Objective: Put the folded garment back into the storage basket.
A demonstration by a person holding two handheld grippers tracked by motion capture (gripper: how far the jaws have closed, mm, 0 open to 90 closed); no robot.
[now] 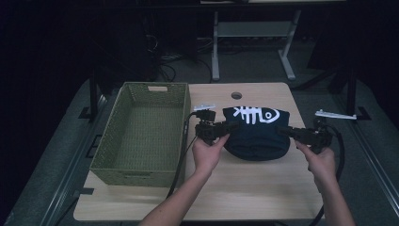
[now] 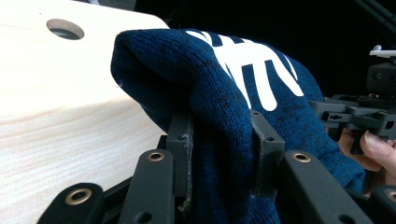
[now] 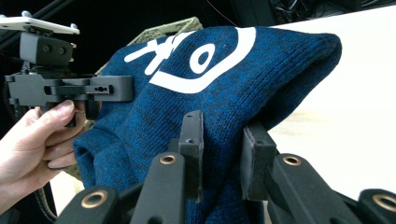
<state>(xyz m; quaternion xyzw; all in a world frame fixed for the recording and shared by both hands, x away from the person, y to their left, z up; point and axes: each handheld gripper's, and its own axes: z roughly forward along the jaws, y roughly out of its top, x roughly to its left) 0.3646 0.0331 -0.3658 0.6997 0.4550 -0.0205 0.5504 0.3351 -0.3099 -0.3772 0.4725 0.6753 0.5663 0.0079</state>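
I am holding a dark blue knit beanie [image 1: 256, 136] with a white fish-skeleton print between my two grippers, above the right half of the light wooden table [image 1: 235, 197]. My left gripper [image 1: 230, 128] is clamped on the beanie's left edge; in the left gripper view its two black jaws are pinching a thick fold of the knit [image 2: 219, 140] between their pads. My right gripper [image 1: 282, 130] is clamped on the beanie's right edge in the same way, and in the right gripper view the jaws are pressing together on the blue fabric [image 3: 219, 93] just below the fish's round eye. The beanie is hanging between the two grips, its printed side facing up and away from me, its lower part sagging towards the tabletop; I cannot tell whether it is touching the wood. The green woven basket [image 1: 143, 136] is sitting on the left part of the table, just beside my left hand [image 1: 207, 153]. My right hand [image 1: 322, 162] is near the table's right edge.
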